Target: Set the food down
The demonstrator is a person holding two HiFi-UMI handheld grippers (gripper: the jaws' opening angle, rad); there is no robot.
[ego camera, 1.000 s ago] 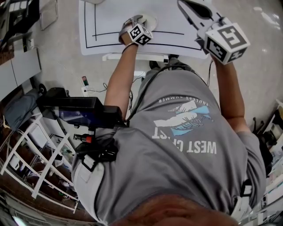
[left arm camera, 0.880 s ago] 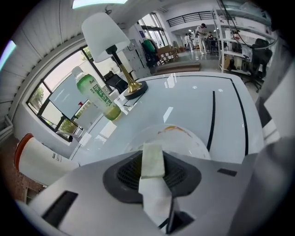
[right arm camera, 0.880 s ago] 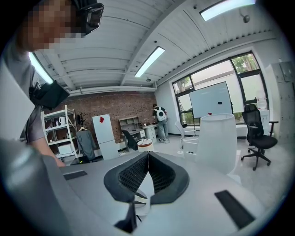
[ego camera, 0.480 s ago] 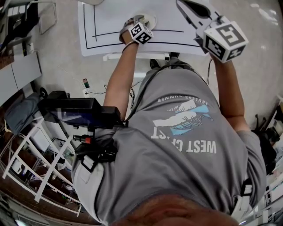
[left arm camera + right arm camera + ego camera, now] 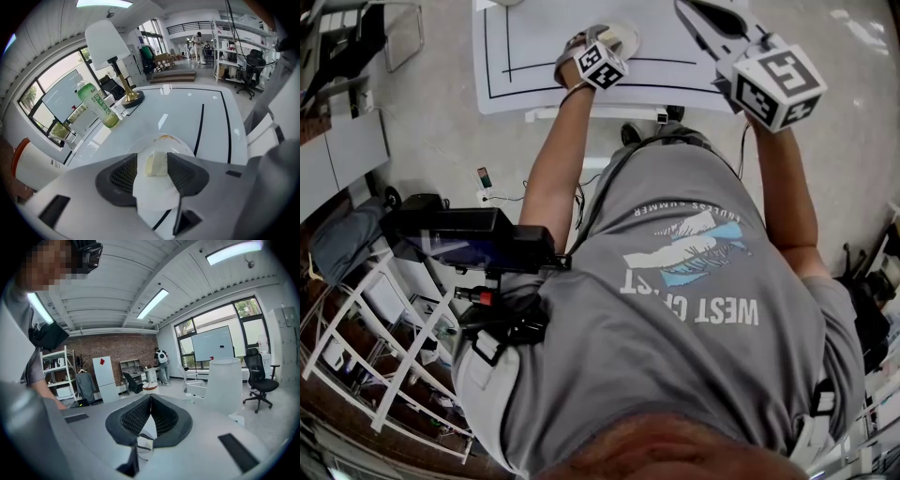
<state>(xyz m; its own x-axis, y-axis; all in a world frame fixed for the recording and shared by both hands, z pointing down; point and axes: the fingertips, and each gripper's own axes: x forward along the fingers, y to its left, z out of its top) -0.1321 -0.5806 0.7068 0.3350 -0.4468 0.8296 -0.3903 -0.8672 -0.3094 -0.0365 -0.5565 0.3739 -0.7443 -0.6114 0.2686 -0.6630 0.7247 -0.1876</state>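
Observation:
A pale yellow cube of food (image 5: 157, 164) lies between the jaws of my left gripper (image 5: 152, 158), over a white plate (image 5: 180, 145) on the white table (image 5: 187, 112). The jaws have just been opening. A gap shows on the cube's left side, while its right side sits close against the right pad (image 5: 180, 171). From the head view, the left gripper (image 5: 602, 45) hangs over the plate (image 5: 625, 36) near the table's front edge. My right gripper (image 5: 150, 398) is shut with nothing in it, and it is held up above the table's right part (image 5: 686, 9).
A green bottle (image 5: 98, 105) and a white-shaded lamp (image 5: 110, 51) stand on the table's far left. Black lines (image 5: 201, 124) mark the tabletop. On the floor to my left are a white rack (image 5: 384, 347) and cables (image 5: 502, 192). An office chair (image 5: 260, 380) stands beyond the right gripper.
In the head view the table and left gripper sit slightly higher and to the right, and more of the plate shows beside the gripper. The right gripper looks unchanged.

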